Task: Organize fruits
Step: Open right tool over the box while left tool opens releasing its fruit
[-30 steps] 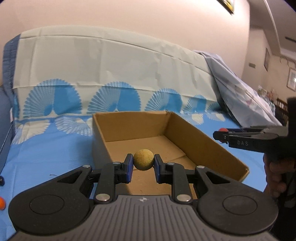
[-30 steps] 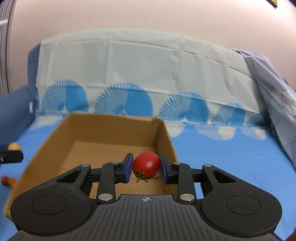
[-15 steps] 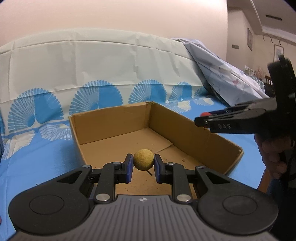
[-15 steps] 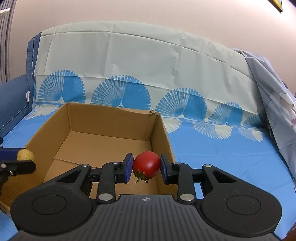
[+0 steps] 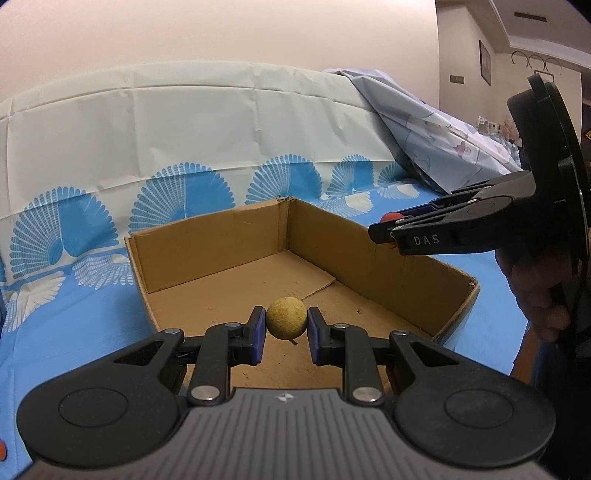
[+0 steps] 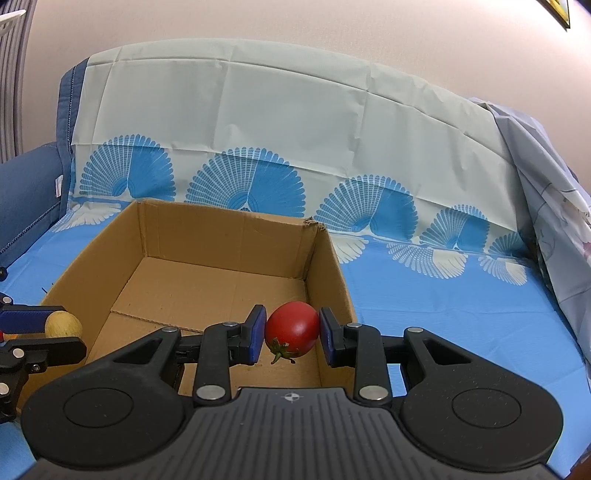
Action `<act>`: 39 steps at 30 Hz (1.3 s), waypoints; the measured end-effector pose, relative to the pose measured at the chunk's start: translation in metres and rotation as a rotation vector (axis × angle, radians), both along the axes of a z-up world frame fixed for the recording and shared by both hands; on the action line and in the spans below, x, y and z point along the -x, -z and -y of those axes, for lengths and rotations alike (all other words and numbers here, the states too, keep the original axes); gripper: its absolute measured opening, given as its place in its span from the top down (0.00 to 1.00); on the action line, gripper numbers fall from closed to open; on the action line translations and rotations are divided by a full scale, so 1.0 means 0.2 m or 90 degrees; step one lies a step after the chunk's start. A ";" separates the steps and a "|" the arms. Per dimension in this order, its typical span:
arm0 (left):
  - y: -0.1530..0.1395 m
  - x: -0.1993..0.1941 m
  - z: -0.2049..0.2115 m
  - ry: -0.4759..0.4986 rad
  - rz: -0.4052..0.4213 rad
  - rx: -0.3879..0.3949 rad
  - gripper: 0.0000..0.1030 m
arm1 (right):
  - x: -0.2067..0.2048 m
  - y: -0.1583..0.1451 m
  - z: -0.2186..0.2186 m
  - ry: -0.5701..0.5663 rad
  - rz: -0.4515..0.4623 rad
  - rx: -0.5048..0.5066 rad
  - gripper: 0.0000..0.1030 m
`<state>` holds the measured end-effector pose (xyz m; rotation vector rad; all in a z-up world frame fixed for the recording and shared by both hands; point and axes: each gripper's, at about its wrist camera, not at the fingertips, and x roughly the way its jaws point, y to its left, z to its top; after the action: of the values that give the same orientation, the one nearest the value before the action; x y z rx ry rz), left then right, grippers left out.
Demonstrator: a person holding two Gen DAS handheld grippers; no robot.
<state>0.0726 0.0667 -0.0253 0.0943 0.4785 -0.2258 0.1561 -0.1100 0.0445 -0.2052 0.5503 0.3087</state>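
Left gripper [image 5: 284, 334]: we clamp a round, rough tan fruit [image 5: 286, 318] above the cardboard box's [image 5: 207, 251] near edge.
Right gripper [image 6: 291, 336]: we clamp a glossy red tomato [image 6: 292, 328], green calyx down, at the box's near right corner.
Hidden: box near wall.
Surface: blue fan-print sheet [image 6: 461, 314]; pink wall [image 6: 295, 26] behind.

Blue cloth with white-and-blue fan pattern [image 6: 424, 310] spread flat, running up sofa back behind. Crumpled pale floral sheet [image 6: 554, 184] heaped right of cloth. Dark blue sofa arm [image 6: 26, 192] left of cloth. Plain pinkish wall [image 6: 295, 26] above cloth. Framed picture [image 5: 484, 63] on far wall, beyond floral sheet.
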 end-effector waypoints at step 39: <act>0.09 -0.11 -0.07 -0.119 -0.076 -0.060 0.23 | -0.18 0.23 0.19 0.153 -0.154 0.065 0.67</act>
<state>0.0944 0.0805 -0.0441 0.1276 0.6137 -0.0261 0.1913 -0.1477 -0.0024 -0.1990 0.8227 0.0709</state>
